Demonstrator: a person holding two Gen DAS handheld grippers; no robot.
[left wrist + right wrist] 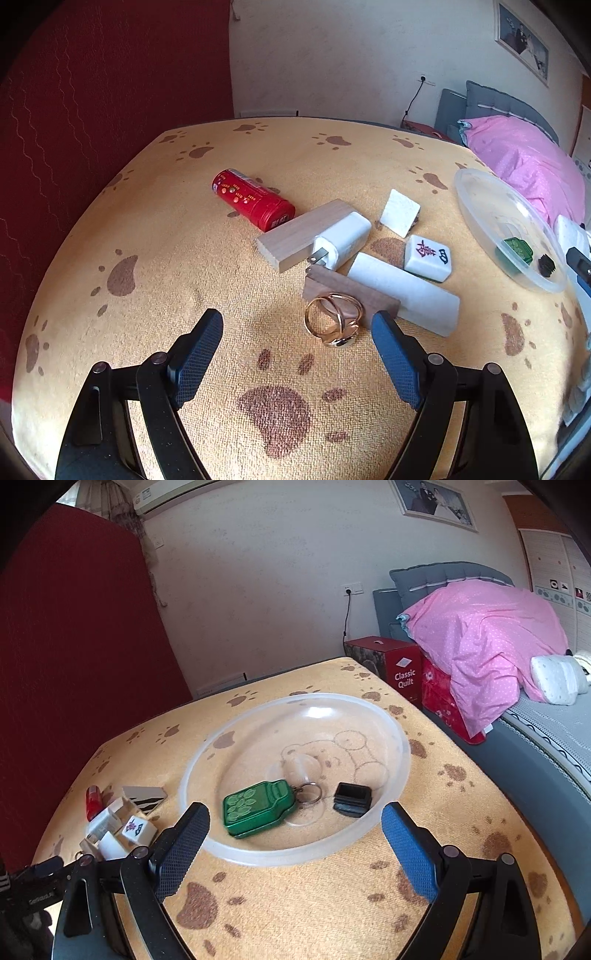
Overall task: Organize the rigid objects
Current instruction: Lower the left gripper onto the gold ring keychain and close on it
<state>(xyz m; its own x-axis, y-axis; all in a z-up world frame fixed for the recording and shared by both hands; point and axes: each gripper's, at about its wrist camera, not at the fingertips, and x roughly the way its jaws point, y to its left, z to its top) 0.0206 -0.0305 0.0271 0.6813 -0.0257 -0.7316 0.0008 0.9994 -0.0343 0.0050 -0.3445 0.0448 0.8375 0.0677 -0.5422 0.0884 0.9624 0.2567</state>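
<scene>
My left gripper (297, 321) is open and empty above the paw-print cloth; a gold ring (334, 319) lies between its fingertips, nearer the right one. Behind it lie a dark wood piece (351, 293), a white stone bar (404, 293), a white charger (341, 240), a pale wood block (304, 234), a mahjong tile (428, 256), a white square tile (400, 212) and a red tin (253, 199). My right gripper (295, 821) is open and empty over the near rim of a clear bowl (388, 723) holding a green keychain (258, 806) and a black cap (352, 797).
The bowl also shows at the right in the left wrist view (476, 206). A red wall panel (92, 110) stands to the left. A bed with a pink quilt (487, 642) and a red box (402, 672) lie beyond the table's right edge.
</scene>
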